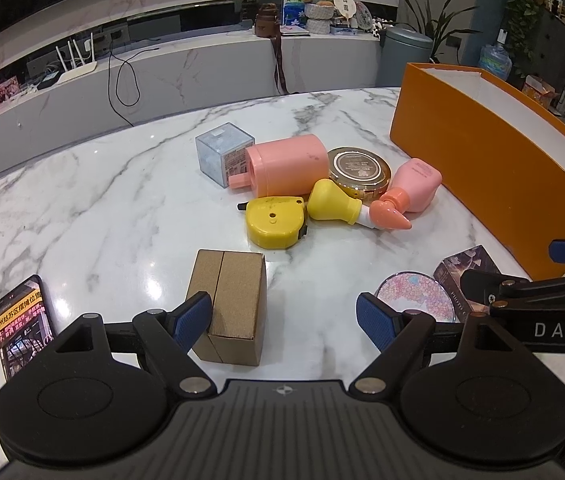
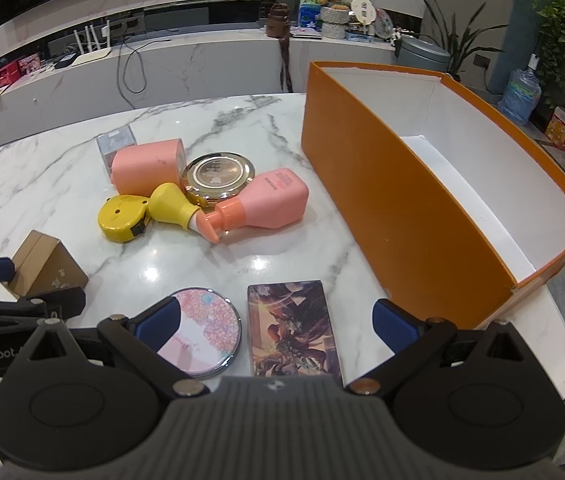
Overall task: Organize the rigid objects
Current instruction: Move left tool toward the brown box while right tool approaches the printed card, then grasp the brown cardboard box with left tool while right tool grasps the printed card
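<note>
Left gripper open, cardboard box at its left finger, near tabletop front edge. Right gripper open over patterned card box and floral round compact; orange bin right.

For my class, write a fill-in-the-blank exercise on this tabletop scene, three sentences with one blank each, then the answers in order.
1. The tape measure on the marble table is coloured ____.
2. The orange box shows a ____ inside and holds nothing visible.
3. The pink pump bottle is not upright but lying on its ____.

Answers: yellow; white; side
</note>
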Available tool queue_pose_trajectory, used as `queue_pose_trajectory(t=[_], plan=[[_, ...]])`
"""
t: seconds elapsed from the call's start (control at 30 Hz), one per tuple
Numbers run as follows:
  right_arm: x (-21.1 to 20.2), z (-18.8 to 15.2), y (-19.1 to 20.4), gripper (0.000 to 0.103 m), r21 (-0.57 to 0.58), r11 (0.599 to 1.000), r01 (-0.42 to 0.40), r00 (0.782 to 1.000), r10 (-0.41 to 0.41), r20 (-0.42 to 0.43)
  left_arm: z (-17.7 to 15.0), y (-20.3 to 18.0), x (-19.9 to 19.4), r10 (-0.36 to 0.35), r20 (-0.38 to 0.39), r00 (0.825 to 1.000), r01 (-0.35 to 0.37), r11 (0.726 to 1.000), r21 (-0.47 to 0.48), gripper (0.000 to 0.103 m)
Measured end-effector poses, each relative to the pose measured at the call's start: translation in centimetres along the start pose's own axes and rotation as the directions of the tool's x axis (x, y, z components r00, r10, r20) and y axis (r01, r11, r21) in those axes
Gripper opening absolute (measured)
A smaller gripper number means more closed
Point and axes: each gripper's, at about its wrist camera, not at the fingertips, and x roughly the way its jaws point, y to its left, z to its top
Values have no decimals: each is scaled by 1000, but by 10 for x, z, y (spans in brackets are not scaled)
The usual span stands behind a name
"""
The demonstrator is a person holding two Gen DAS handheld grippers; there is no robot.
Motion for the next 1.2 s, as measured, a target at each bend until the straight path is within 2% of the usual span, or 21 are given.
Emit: queue_pose_trajectory(t=[0.2, 0.67, 0.8, 0.97, 1.1, 1.2], plan=[[9, -2, -11, 100, -18, 1000, 5, 1000, -5, 1, -4, 3, -2, 18, 51, 999, -20, 999, 30, 96], [30, -13, -40, 100, -40, 999, 2, 1000, -3, -25, -9, 15, 10, 20, 6, 1000, -20, 1000, -4, 96], [37, -17, -41, 100, -43, 999, -28, 998, 26, -56, -12, 17, 18, 16, -10, 1000, -16, 1000, -1, 96], [43, -17, -38, 100, -47, 998, -44, 996, 40, -83, -13, 20, 24, -1, -17, 1000, 1, 1000, 3, 96], [46, -18, -34, 99, -59, 997, -49, 994, 43, -101, -14, 28, 31, -43, -26, 999, 42, 998, -42, 89], [50, -18, -33, 92, -59, 997, -51, 992, 43, -116, -13, 32, 36, -68, -25, 997, 66, 995, -72, 87]])
